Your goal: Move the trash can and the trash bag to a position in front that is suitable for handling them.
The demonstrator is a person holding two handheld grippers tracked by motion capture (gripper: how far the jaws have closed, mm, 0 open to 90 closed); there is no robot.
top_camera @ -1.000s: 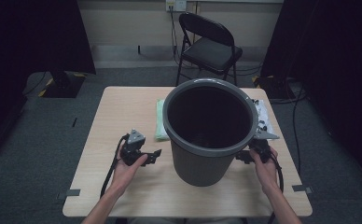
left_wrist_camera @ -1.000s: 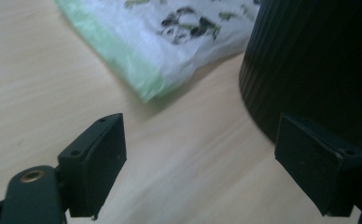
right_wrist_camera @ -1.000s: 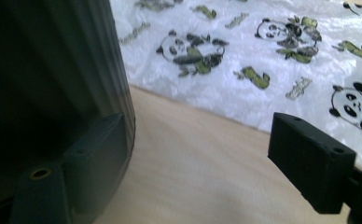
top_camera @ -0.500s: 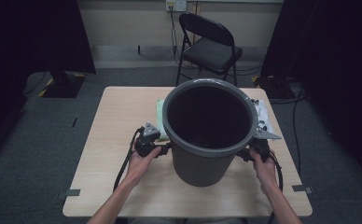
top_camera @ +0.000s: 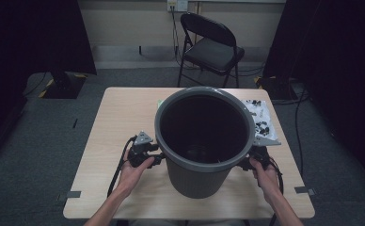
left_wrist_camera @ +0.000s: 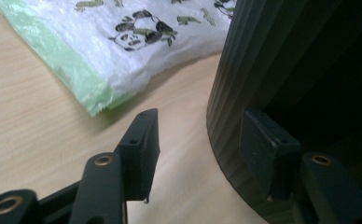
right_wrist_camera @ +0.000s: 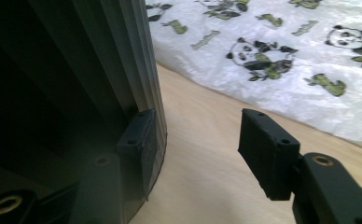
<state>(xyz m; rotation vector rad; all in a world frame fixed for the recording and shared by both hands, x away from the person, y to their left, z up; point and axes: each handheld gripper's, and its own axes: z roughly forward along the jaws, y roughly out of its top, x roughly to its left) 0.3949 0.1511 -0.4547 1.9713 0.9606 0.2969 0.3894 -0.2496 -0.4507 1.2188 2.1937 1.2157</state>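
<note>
A big dark grey ribbed bucket [top_camera: 197,181] stands upright on the wooden table [top_camera: 117,117], with nothing visible inside. My left gripper [top_camera: 158,158] sits low against the bucket's left wall. In the left gripper view the bucket [left_wrist_camera: 263,70] rises at the right; my left gripper [left_wrist_camera: 200,121] is half open, one jaw by the wall, the other over bare table. Its jaws have just been closing with only the bucket's edge between them. My right gripper [top_camera: 246,162] sits at the bucket's right wall [right_wrist_camera: 76,70]. It [right_wrist_camera: 198,116] is half open over bare table, its jaws having just widened slightly.
A white plastic bag printed with pandas [top_camera: 263,120] lies behind the bucket, its green edge [top_camera: 161,104] showing at the left; it also lies ahead of both grippers [left_wrist_camera: 137,42] [right_wrist_camera: 286,60]. A black folding chair [top_camera: 211,44] stands beyond the table.
My left hand has slid right, from a spot clear of the bucket to its left wall. Both grippers' jaws stand narrower than a second ago. The right hand has stayed put.
</note>
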